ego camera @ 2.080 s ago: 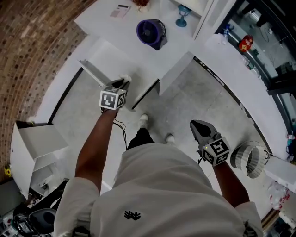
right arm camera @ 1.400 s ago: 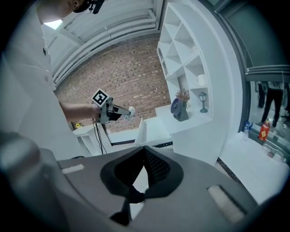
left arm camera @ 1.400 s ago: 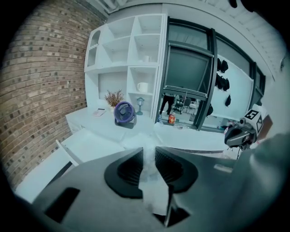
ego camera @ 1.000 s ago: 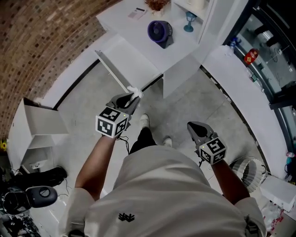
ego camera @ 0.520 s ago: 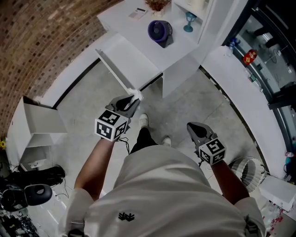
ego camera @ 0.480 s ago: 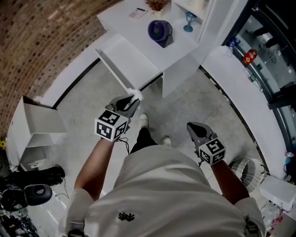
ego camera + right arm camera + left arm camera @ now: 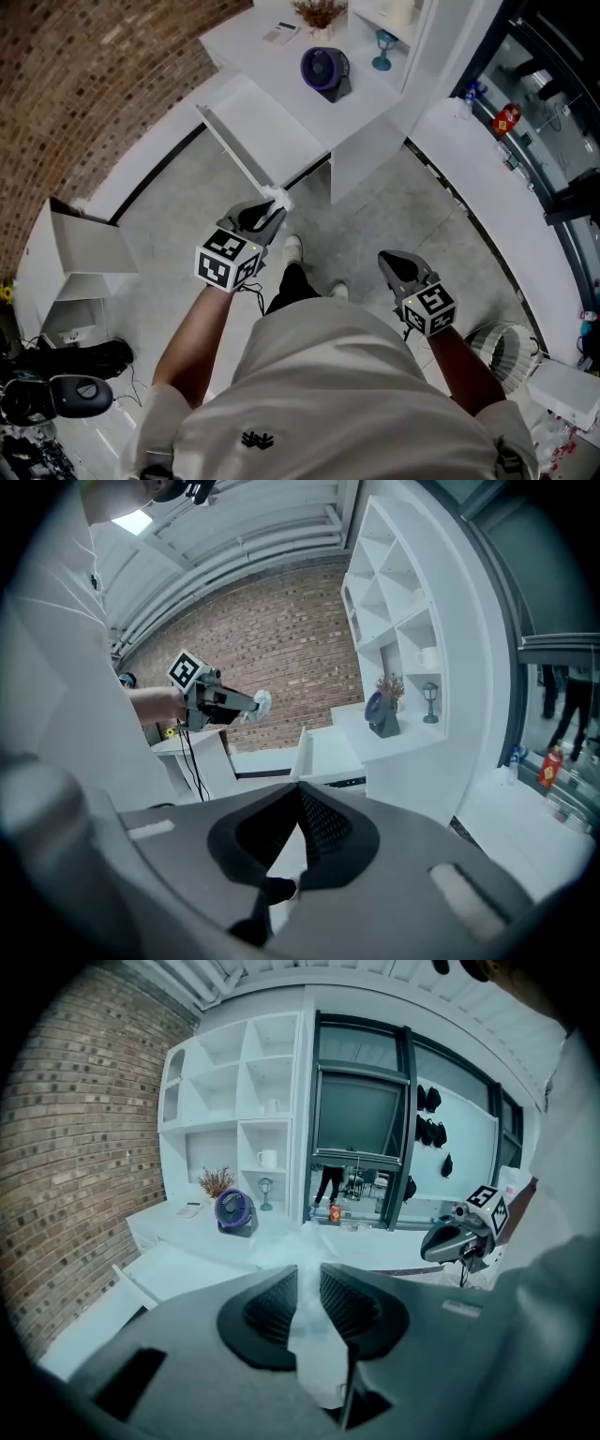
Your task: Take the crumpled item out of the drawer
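Note:
My left gripper (image 7: pixel 270 210) is shut on a crumpled white item (image 7: pixel 277 196), held in the air above the grey floor, just in front of the open white drawer (image 7: pixel 258 131). In the left gripper view the crumpled item (image 7: pixel 309 1321) is pinched between the pads of this gripper (image 7: pixel 307 1277) and sticks out past the tips. The drawer (image 7: pixel 178 1274) looks bare inside. My right gripper (image 7: pixel 386 260) hangs lower right, away from the drawer. Its jaws (image 7: pixel 298 797) meet at the tips with nothing between them. The right gripper view shows the left gripper (image 7: pixel 246 705) holding the white wad (image 7: pixel 261 702).
On the white counter stand a purple fan (image 7: pixel 323 67), a blue goblet (image 7: pixel 382 47) and a dried plant (image 7: pixel 317 11). A white open box (image 7: pixel 80 248) sits at the left, a ribbed white basket (image 7: pixel 497 342) on the floor at the right. The person's shoes (image 7: pixel 292 246) are below the grippers.
The left gripper has drawn back from the drawer's edge toward the body with the crumpled item in it. Over the last second it barely shifted. The right gripper has stayed put.

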